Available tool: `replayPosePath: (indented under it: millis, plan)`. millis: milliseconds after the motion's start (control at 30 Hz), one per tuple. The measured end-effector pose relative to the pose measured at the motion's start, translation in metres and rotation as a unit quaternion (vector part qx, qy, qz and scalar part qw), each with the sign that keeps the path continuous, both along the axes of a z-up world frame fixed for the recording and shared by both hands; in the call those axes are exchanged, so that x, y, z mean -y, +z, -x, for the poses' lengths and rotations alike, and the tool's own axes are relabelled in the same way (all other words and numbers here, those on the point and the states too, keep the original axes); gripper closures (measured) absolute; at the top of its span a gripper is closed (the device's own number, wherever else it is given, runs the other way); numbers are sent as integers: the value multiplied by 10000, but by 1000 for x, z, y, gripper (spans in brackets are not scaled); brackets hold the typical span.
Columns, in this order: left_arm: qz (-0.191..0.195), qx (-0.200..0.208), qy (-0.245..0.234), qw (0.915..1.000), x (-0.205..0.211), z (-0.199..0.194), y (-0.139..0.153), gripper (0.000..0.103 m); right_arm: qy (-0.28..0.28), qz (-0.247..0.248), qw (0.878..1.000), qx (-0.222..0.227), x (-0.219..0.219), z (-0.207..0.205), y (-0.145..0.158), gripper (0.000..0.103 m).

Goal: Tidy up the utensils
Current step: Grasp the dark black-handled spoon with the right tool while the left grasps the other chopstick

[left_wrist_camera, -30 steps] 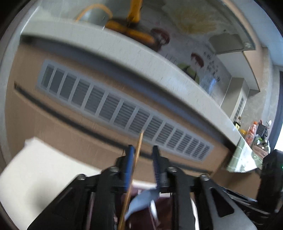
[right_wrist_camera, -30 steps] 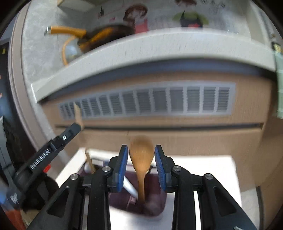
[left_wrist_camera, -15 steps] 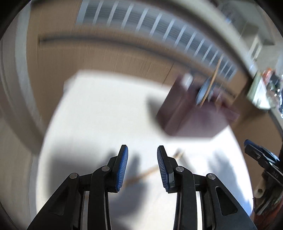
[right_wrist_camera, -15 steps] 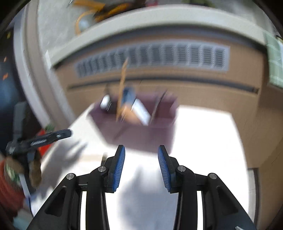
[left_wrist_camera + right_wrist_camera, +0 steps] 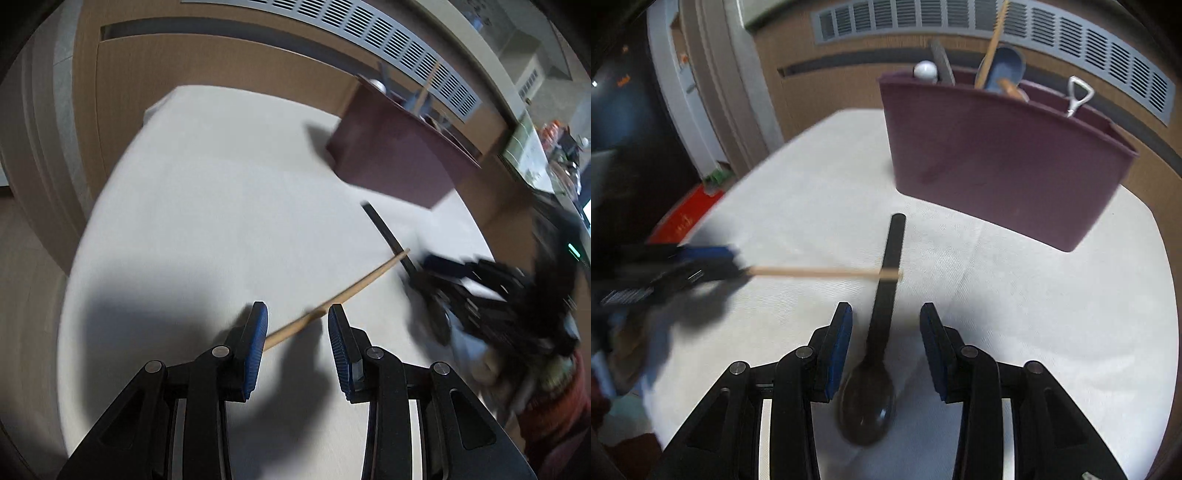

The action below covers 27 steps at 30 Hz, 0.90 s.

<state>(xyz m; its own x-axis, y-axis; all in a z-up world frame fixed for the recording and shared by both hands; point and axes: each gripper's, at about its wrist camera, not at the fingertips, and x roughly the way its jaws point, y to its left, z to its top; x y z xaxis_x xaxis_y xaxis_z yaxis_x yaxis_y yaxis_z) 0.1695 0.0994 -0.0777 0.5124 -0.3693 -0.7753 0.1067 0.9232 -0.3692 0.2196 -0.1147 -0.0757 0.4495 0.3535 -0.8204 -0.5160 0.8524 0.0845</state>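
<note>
My left gripper (image 5: 295,317) hangs low over the white table (image 5: 203,221), jaws open, with a thin wooden stick (image 5: 354,288) lying on the cloth between them, not pressed. My right gripper (image 5: 884,325) stands open and its jaws are closing; a black spoon (image 5: 882,314) lies between them untouched, bowl nearest me. The stick (image 5: 820,273) crosses the spoon's handle. Behind stands a maroon utensil holder (image 5: 997,158) with several utensils upright in it. Each view shows the other gripper blurred: the right gripper (image 5: 432,275) and the left gripper (image 5: 727,266).
A brown cabinet front with a grey vent grille (image 5: 369,33) runs behind the table. The maroon holder (image 5: 399,158) sits near the table's far edge. A red item (image 5: 683,218) lies beyond the table's left edge. A person's sleeve (image 5: 554,398) is at far right.
Both grippers have left the holder, where a stick and a wooden spoon stood between their jaws, and swung down to the table. They now sit low over the loose stick and the black spoon.
</note>
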Motion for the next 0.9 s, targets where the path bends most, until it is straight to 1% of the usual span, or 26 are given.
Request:
replayPosePath:
  millis: [33, 67, 100, 133, 167, 233, 333, 367, 467, 567, 633, 733, 900]
  plan:
    - [-14, -15, -42, 10000, 2, 1, 1, 68, -25, 73, 10000, 11, -3, -3, -3, 71]
    - [-61, -12, -111, 9999, 6, 5, 1, 68, -21, 122, 9998, 131, -6, -5, -3, 75]
    - [-120, 2, -176, 9998, 9, 7, 1, 68, 25, 207, 9996, 203, -10, -5, -3, 84]
    - [-203, 22, -269, 9994, 14, 9, 2, 68, 72, 265, 9993, 236, -13, -6, -3, 91]
    - [-270, 36, -333, 9991, 19, 8, 3, 68, 101, 295, 9991, 270, -14, -5, -2, 92]
    - [-469, 84, -470, 9978, 29, 8, 3, 68, 58, 237, 9994, 238, -8, -2, 1, 92]
    - [-592, 85, -670, 9960, 41, 5, 4, 68, -175, 187, 9994, 214, 8, 0, 1, 92]
    - [-633, 92, -731, 9953, 46, 5, 4, 68, -341, 123, 9992, 177, 22, 2, 2, 92]
    - [-942, 185, -890, 9914, 62, 3, 4, 68, -761, 19, 9971, 90, 57, 8, 2, 92]
    - [-1200, 259, -948, 9879, 73, 0, 4, 68, -1206, -46, 9927, -18, 93, 14, 0, 92]
    - [-1321, 286, -955, 9862, 77, -5, 3, 68, -1373, -109, 9904, -81, 110, 20, -1, 92]
    - [-1474, 309, -914, 9844, 81, -13, 3, 68, -1453, -198, 9891, -101, 126, 31, -3, 92]
    - [-1613, 307, -725, 9838, 77, -32, 2, 68, -1387, -124, 9903, 10, 120, 39, -2, 90]
